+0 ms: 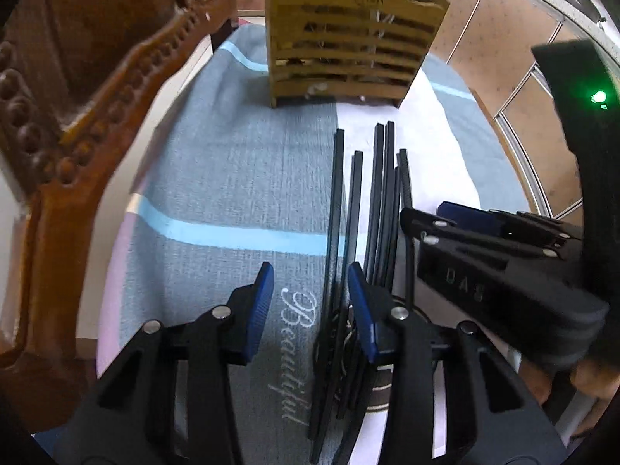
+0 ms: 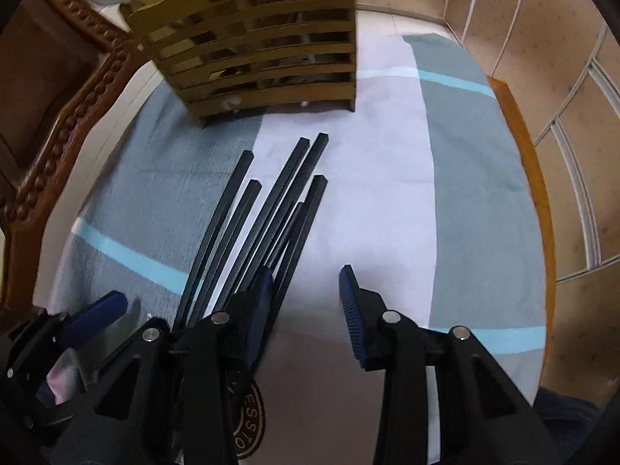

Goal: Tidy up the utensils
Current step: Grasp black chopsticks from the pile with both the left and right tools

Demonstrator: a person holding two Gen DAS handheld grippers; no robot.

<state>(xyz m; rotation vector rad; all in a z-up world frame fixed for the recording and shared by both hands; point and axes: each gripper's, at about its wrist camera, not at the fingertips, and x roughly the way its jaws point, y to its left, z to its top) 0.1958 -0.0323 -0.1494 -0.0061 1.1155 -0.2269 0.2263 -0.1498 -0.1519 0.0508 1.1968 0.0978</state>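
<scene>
Carved wooden chair left of table, tan tiled floor right.

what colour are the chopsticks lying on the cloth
The chopsticks are black, clearest in the right wrist view.

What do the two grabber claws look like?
Both the left gripper and the right gripper are black plastic with silver round pins at the joints. Their fingertips wear ridged blue pads. White letters mark the right gripper's side, and a green light glows above it.

You can read "Beautiful" in white script on the cloth, "DAS" on the right gripper, and partial "ESSTO" on a round brown emblem.
</scene>
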